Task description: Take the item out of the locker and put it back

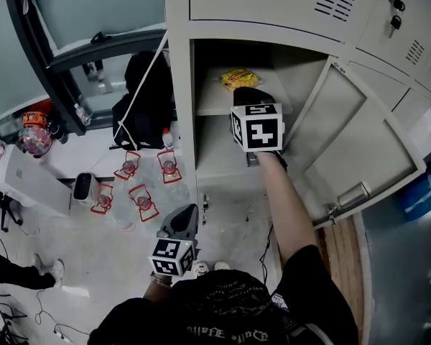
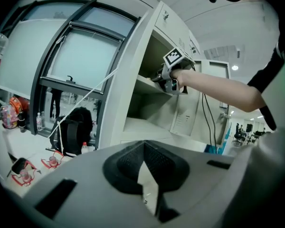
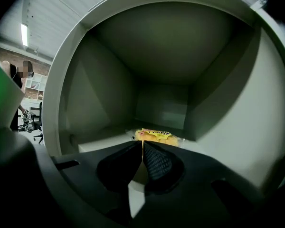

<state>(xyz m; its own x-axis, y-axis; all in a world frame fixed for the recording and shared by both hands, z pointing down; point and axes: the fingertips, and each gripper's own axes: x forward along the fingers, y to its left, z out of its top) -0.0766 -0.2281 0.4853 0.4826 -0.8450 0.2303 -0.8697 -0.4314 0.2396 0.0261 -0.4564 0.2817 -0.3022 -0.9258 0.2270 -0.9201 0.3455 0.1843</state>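
- Head view: my right gripper point(image 1: 251, 95) reaches into the open locker point(image 1: 179, 85), at the level of its upper shelf point(image 1: 208, 105). The yellow packet point(image 1: 238, 78) lies on that shelf, right in front of the gripper's nose. The locker door point(image 1: 359, 142) is swung wide to the right. My left gripper point(image 1: 183, 218) hangs low outside the locker, over the floor and well apart from the packet. A black backpack point(image 1: 147, 99) sits against the wall left of the locker
- Left gripper view: my left gripper point(image 2: 143, 148) has its jaws drawn together at the tips, with nothing between them. Beyond it I see my right gripper point(image 2: 161, 77) and forearm stretched into the locker point(image 2: 128, 94) at the shelf, and the backpack point(image 2: 73, 132) down to the left
- Right gripper view: my right gripper point(image 3: 142, 144) is inside the compartment, jaws pulled in until the tips meet. They sit on the near edge of the yellow packet point(image 3: 156, 136), nipping its wrapper. The packet rests flat on the shelf point(image 3: 99, 144), about midway between the side walls
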